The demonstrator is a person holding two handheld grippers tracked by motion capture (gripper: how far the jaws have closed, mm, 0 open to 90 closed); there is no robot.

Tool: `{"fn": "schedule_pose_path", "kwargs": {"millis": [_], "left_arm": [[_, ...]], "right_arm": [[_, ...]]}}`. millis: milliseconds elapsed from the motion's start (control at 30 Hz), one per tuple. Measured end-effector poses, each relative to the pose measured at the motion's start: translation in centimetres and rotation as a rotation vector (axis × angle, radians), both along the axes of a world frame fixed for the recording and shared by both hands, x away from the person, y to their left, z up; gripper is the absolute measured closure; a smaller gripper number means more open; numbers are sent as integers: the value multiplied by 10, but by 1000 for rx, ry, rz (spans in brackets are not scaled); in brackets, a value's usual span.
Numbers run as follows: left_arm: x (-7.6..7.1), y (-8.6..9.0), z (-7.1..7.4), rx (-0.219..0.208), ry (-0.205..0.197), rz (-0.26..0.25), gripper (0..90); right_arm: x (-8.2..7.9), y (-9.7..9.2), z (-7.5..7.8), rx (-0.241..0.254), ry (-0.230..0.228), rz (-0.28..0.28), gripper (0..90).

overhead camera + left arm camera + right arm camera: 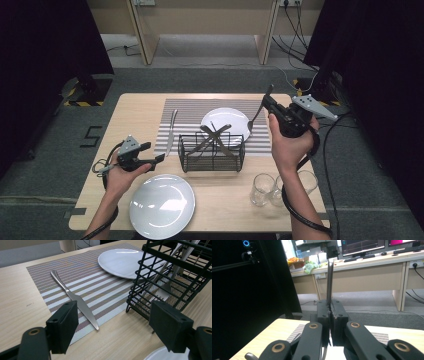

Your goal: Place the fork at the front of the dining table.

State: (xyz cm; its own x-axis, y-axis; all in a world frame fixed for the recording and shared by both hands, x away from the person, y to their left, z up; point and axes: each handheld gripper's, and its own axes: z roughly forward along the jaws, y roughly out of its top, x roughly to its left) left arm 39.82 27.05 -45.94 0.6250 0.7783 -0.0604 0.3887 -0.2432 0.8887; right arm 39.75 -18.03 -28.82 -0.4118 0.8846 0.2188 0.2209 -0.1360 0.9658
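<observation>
My right gripper (270, 106) is raised over the table's right side, shut on a silver fork (256, 115). The fork's tines hang over the far white plate (231, 118) and its handle (329, 280) sticks up past the closed jaws of the right gripper (330, 312). My left gripper (159, 159) rests low at the table's left with its jaws open and nothing between them. In the left gripper view, the left gripper (113, 327) faces a table knife (75, 298) lying on the striped placemat (100, 282). A black wire basket (212, 152) holds crossed cutlery (216, 137).
A second white plate (161, 205) lies near the front edge. Two clear glasses (262, 189) stand at the front right beside the person's right forearm. The knife (171, 131) lies just left of the basket (175, 272). Cables trail off the table's right side.
</observation>
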Motion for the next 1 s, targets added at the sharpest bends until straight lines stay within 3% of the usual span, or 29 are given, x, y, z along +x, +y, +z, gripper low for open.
{"fn": "schedule_pose_path", "kwargs": {"millis": [1000], "left_arm": [[0, 0, 0, 3, -1, 3, 232]], "right_arm": [[-1, -7, -1, -5, 1, -19, 872]]}}
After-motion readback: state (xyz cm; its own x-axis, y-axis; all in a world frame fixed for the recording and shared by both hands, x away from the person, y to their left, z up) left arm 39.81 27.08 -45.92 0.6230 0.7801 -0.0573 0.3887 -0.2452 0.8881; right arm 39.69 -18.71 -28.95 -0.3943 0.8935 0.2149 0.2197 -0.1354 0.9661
